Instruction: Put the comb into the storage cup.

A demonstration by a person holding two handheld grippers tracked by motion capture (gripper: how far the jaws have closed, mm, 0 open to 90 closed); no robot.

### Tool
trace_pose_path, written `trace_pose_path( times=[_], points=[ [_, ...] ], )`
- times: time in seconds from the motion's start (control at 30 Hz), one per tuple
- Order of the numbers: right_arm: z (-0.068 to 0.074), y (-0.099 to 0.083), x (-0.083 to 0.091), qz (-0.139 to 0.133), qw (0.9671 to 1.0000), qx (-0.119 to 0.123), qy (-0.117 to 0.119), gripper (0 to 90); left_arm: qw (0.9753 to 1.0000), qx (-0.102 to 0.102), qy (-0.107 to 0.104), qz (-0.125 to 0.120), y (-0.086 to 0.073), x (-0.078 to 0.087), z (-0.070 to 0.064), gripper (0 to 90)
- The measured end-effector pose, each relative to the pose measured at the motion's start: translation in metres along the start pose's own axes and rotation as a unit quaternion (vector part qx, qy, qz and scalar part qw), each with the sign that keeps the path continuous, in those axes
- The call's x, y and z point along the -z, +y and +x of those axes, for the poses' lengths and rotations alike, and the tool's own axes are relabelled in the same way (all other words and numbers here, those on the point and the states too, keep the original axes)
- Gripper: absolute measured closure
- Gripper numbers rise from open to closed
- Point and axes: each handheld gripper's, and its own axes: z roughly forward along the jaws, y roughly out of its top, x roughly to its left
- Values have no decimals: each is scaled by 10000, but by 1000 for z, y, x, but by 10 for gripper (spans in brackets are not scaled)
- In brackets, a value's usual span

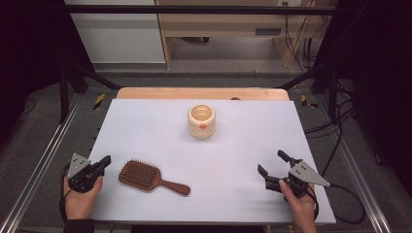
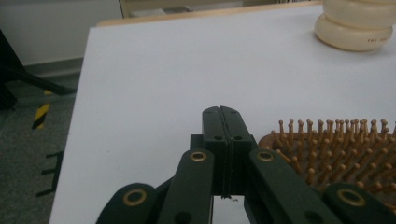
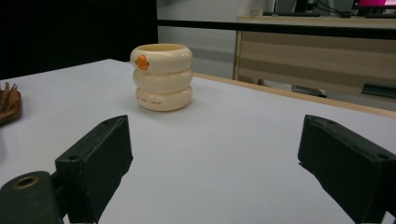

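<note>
While a person's 2 hands rest at the near edge of a white table (image 1: 145, 121), the left gripper (image 1: 104, 161) has its jaws pressed together on nothing, just beside a wooden hairbrush (image 1: 145, 175) lying bristles up. At the near right, the right gripper (image 1: 273, 163) is spread wide and empty. A cream ridged cup (image 1: 201, 121) stands upright mid-table, farther back.

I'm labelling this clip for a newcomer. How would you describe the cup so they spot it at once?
On the white table, look to the far middle. The cup stands upright there, alone, apart from the hairbrush near the front left. It is cream, shaped like three stacked rings, with a small orange mark.
</note>
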Motion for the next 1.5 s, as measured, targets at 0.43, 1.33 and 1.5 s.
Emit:
trace_pose_path(
  times=[0.43, 1.33, 1.5],
  points=[
    [0, -1, -2, 129, 9999, 3, -37, 101, 9988, 114, -185, 430, -5, -3, 0, 900],
    [1, -2, -2, 208, 9997, 20, -91, 104, 9924, -12, -450, 1145, -11, -16, -9, 900],
    [1, -2, -3, 212, 9997, 31, -91, 104, 9917, -54, -435, 1206, -11, -16, -12, 900]
  ],
)
